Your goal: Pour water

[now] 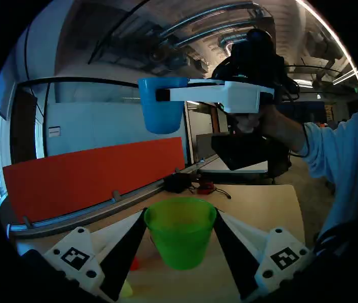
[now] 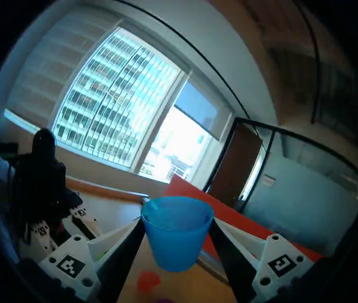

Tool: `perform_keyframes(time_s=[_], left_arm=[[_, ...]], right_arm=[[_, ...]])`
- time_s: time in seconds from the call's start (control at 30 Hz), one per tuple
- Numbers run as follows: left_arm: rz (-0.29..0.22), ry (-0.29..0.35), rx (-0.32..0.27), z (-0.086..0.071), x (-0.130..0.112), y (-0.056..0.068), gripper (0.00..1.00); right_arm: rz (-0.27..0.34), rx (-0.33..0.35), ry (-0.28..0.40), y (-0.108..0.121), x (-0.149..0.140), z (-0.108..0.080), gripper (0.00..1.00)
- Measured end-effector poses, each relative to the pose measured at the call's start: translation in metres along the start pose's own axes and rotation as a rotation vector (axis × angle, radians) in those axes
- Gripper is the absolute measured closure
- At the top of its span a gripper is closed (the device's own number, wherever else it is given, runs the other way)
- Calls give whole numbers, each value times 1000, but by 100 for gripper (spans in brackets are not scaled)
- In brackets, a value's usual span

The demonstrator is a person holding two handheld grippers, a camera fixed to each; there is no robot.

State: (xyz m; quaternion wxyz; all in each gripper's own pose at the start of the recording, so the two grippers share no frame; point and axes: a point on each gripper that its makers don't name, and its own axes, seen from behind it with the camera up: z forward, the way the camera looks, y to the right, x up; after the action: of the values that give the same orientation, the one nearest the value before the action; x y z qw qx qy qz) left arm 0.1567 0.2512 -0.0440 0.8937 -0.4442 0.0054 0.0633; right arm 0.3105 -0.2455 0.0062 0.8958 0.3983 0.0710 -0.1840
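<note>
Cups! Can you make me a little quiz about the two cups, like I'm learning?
1. True or false: the blue cup is tipped over and pouring.
2. Which cup does the left gripper hold? A) green cup B) red cup C) black cup
3. Fill in: in the left gripper view, the blue cup hangs ___ than the green cup.
Key: 1 false, it is upright. 2 A. 3 higher.

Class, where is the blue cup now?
In the left gripper view, the blue cup sits upper centre, clamped in the right hand-held gripper, higher than the green cup.
</note>
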Motion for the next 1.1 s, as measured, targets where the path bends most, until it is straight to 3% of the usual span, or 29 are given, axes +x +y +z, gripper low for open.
perform_keyframes(time_s=[0.17,0.3,0.7,1.1], left_arm=[[1,-1,5,-1,1,-2,11],[-1,0,9,-1,2,-4,11],[2,-11,38,-8,-2,-15,11],[3,-33,106,-31,-9,-46,11]], right_arm=[[189,40,0,-12,2,-2,11],[290,74,11,-19,8,-4,11],[337,67,5,-16,-4,-9,10],[354,37,-9,-3,-23,-24,10]])
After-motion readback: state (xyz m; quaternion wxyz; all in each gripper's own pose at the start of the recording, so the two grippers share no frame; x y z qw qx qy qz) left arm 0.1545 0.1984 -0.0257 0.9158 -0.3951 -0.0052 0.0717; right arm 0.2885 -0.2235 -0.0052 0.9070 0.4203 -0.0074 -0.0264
